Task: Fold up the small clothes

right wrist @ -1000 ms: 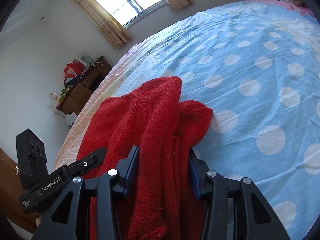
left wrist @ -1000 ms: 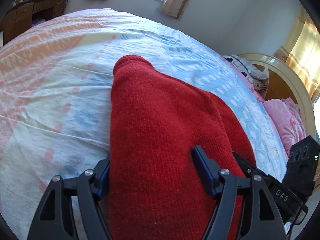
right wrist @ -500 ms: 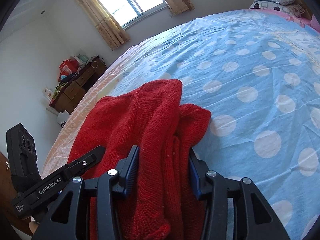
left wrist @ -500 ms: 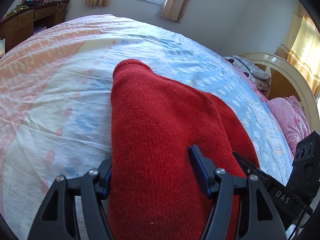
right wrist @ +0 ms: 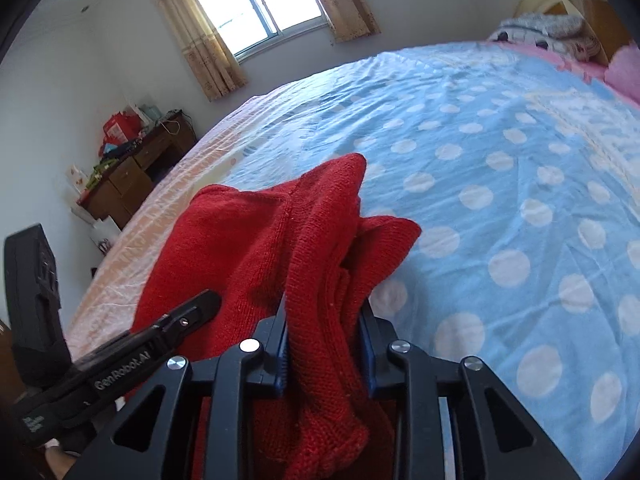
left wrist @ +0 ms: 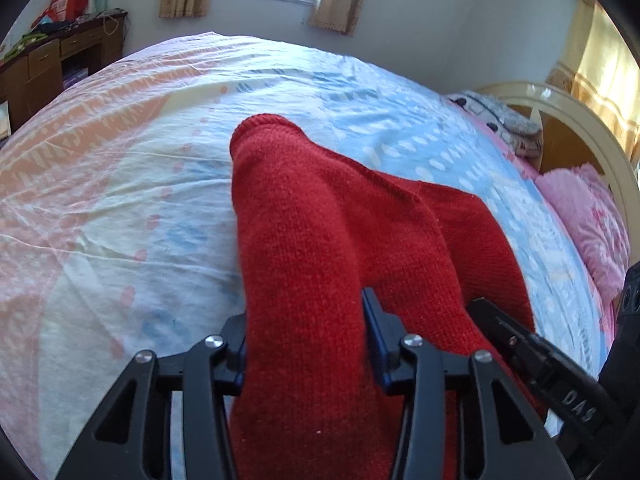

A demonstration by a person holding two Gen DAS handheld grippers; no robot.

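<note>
A red knitted sweater [left wrist: 320, 232] lies bunched on the bed and also shows in the right wrist view [right wrist: 280, 240]. My left gripper [left wrist: 306, 332] is shut on a thick fold of the sweater, which fills the gap between its blue pads. My right gripper [right wrist: 324, 344] is shut on another bunched edge of the sweater. Each gripper shows at the edge of the other's view. Both hold the cloth a little above the bed sheet [right wrist: 500, 200].
The bed carries a blue dotted and pink patterned sheet [left wrist: 100, 200]. A pink pillow [left wrist: 588, 216] and a cream headboard [left wrist: 592, 128] are at the right. A wooden desk [right wrist: 132, 176] with clutter stands by the wall under the window.
Both grippers' jaws have closed in tighter on the sweater. The sweater has bunched narrower and lifted a little off the sheet.
</note>
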